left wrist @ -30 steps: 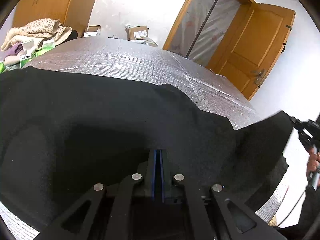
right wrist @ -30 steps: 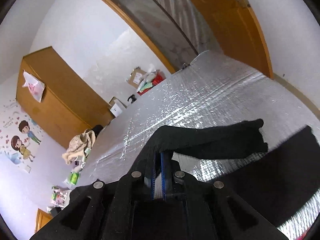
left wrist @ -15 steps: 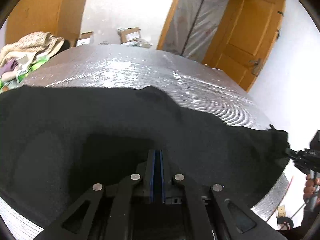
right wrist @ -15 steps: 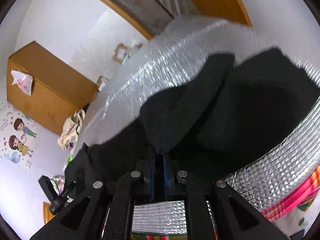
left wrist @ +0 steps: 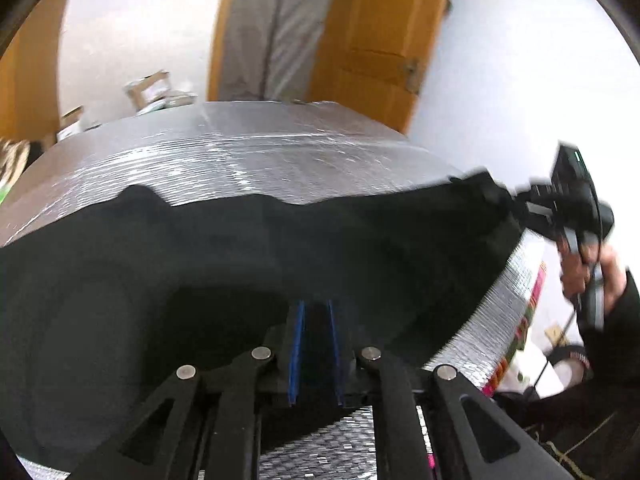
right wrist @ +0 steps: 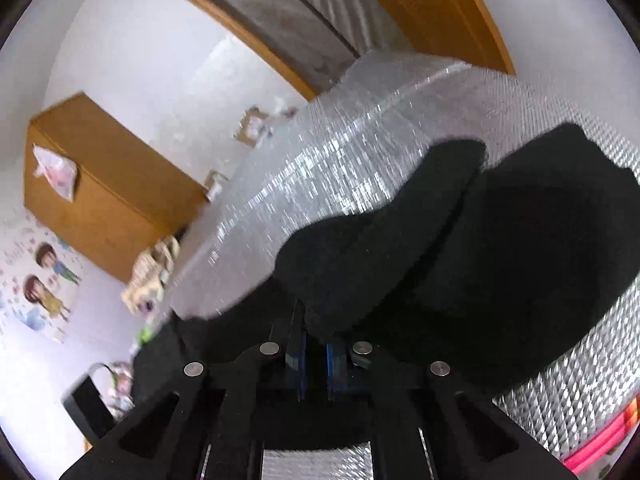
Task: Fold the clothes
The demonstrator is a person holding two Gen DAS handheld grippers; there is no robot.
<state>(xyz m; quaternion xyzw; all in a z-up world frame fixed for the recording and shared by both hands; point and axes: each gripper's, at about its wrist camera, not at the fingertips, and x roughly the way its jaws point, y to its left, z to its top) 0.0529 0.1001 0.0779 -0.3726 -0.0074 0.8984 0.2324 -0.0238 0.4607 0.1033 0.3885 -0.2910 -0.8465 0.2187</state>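
A black garment (left wrist: pixel 224 264) lies spread over the near part of a silver quilted bed (left wrist: pixel 256 160). My left gripper (left wrist: pixel 316 320) holds its near edge between blue pads set a little apart. In the left wrist view my right gripper (left wrist: pixel 500 200) pinches the garment's far right corner at the bed's edge. In the right wrist view the same garment (right wrist: pixel 480 248) lies in folds over the bed corner (right wrist: pixel 320 184), and the right gripper (right wrist: pixel 316 344) is shut on its edge.
A wooden door (left wrist: pixel 380 40) and a plastic-covered doorway (left wrist: pixel 272 28) stand beyond the bed. A wooden wardrobe (right wrist: pixel 104 192), cardboard boxes (left wrist: pixel 148 92) and a pile of clothes (right wrist: pixel 152 272) are at the far side. The bed's right edge drops off near my right hand.
Both grippers pulled the garment toward the bed's near edge, and it now lies lower and flatter. The left pads have parted slightly. The right gripper moved up and left in the left view.
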